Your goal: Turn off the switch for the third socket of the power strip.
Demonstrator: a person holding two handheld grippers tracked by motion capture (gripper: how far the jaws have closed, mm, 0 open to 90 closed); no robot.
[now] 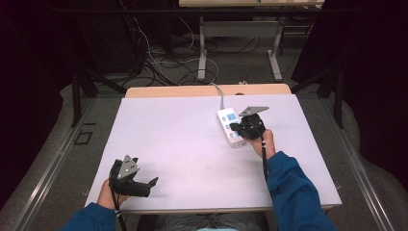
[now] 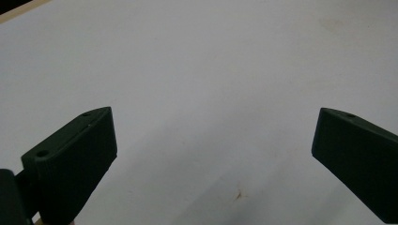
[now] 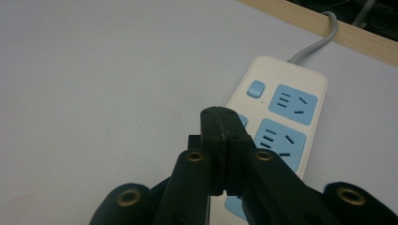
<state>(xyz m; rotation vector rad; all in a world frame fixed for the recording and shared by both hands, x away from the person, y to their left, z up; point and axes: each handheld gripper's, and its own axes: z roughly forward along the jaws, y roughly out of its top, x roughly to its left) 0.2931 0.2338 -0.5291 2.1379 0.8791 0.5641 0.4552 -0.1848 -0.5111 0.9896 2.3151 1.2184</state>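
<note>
— High view first: what lies on the white table (image 1: pixel 192 139)?

— One white power strip (image 1: pixel 229 127) with blue sockets toward the far right, its grey cable (image 1: pixel 220 96) running off the far edge.

— And the right gripper (image 1: pixel 239 128)?

— Over the strip's near half, jaws clenched flat together with nothing between them. In the right gripper view the tips sit by a small blue switch (image 3: pixel 241 119); whether they touch it, I can't tell.

— The left gripper (image 1: pixel 153 185)?

— At the near left corner, well apart from the strip, jaws spread wide over bare table
</note>
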